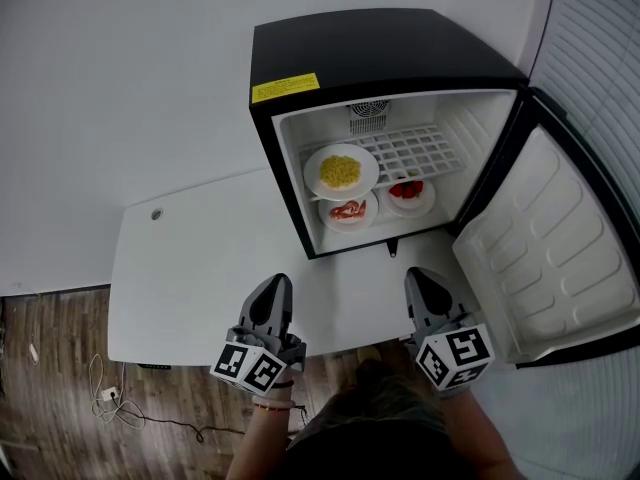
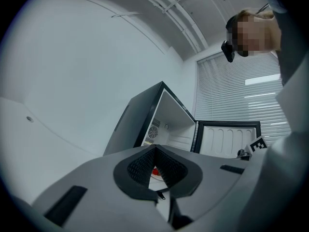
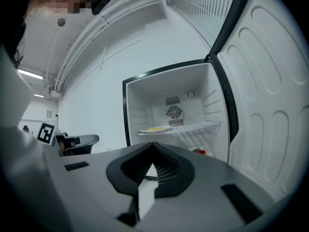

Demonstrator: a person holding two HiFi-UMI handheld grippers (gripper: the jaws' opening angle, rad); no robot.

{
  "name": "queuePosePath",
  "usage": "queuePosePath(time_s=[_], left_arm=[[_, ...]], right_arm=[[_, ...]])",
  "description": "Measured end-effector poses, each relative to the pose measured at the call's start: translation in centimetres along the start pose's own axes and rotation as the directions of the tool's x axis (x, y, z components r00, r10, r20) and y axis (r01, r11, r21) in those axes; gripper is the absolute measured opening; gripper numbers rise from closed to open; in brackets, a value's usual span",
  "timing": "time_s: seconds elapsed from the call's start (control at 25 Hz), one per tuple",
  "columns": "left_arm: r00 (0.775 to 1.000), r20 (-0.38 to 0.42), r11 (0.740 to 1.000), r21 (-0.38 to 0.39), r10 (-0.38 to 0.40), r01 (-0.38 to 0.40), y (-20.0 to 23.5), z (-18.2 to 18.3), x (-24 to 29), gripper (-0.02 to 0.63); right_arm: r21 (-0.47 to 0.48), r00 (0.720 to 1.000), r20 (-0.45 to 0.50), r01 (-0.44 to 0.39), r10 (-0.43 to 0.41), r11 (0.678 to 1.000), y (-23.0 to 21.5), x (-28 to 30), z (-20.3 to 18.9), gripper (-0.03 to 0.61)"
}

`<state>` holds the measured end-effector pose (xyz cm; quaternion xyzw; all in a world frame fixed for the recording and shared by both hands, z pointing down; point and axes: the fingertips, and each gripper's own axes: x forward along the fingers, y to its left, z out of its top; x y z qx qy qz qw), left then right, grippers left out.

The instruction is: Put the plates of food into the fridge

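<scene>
- the black fridge (image 1: 380, 53) stands on the back right corner of the white table (image 1: 190, 268), with its door (image 1: 550, 258) swung wide open past the table's right edge.
- a plate of yellow food (image 1: 341, 172) sits on the front left corner of the fridge's wire shelf (image 1: 420, 153).
- under the shelf, a plate of pink-red food (image 1: 348, 211) lies at the front left of the fridge floor.
- a plate of red food (image 1: 409, 193) lies just beside it to the right, a little further back; whether the two rims touch cannot be told.
- the left gripper (image 1: 273, 283) is held over the table's front edge and points toward the fridge; its jaws are pressed together at the tips with nothing between them.
- the right gripper (image 1: 418, 274) is held near the table's front right corner, facing the open fridge; its jaws are fully closed too and carry nothing.
- both grippers are well apart from the plates.
- a cable (image 1: 110, 398) lies on the wooden floor below the table's left front corner.
</scene>
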<state>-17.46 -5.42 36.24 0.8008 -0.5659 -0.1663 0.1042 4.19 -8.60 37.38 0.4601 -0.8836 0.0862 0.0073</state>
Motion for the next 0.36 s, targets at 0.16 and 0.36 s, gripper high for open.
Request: queuePosePath(time_s=[0.16,0.36], left_arm=[[1.0,-0.001,1.0,0.0,0.0,0.0,-0.01,0.03,-0.03,0.006],[1.0,-0.004,1.0,0.0,0.002,-0.002,0.1,-0.05,-0.02,0.006]], right_arm=[[-0.007,1.0,0.003,0.002,-0.002,1.0,-0.03,0.0,0.09,0.006],[-0.024,1.0,0.001,0.006,-0.006,1.0,-0.11,-0.01,0.13,0.005]])
